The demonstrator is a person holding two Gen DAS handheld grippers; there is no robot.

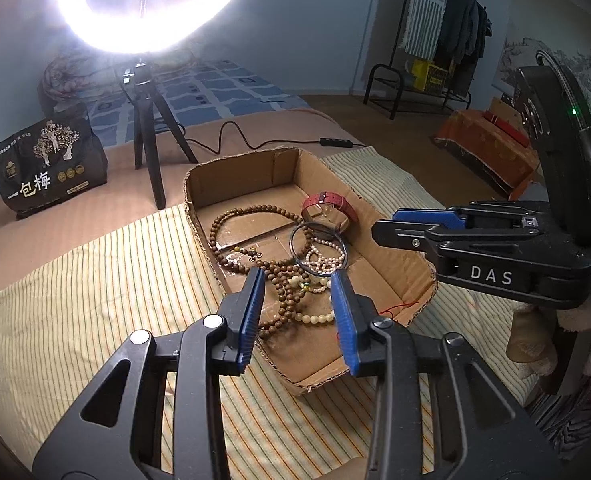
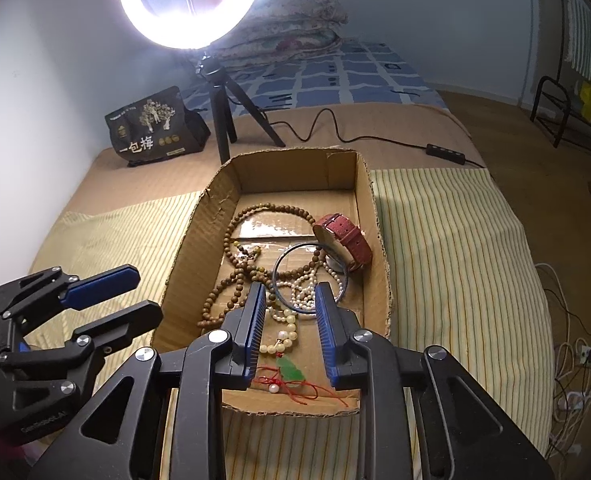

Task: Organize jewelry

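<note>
Bedroom, lit by a ring light (image 2: 193, 4) on a small tripod (image 2: 231, 104). Bed (image 2: 435, 128) under a tan sheet, with a striped cloth (image 2: 447, 240) spread over the near part. Dark snack bag (image 2: 151, 126) stands near the tripod, by the wall. Black cable with an inline switch (image 2: 447, 154) runs across the sheet behind the box. Clothes rack (image 1: 443, 32) at the far wall.

Open cardboard box (image 2: 369, 184) sits on the striped cloth. All jewelry lies inside it, tangled in one loose heap:
- wooden beads (image 2: 251, 212), long brown strand, looped over the left and middle of the box floor
- watch (image 2: 347, 240) with red strap, on its side against the right wall
- dark bangle (image 2: 295, 256), lying over the pearls (image 2: 303, 292), touching the watch
- pale beads (image 2: 285, 330) with a green pendant (image 2: 291, 372) and red cord (image 2: 315, 392), at the near end

Left hand-held gripper (image 1: 297, 280): jaws wide apart, nothing between them, poised above the near end of the heap. Seen from the right wrist it is outside the box, over the cloth on the left.

Right hand-held gripper (image 2: 289, 294): jaws also wide apart, holding nothing, raised over the near half of the box, with pale beads and pendant visible in the gap. Whether either gripper touches anything cannot be told.
</note>
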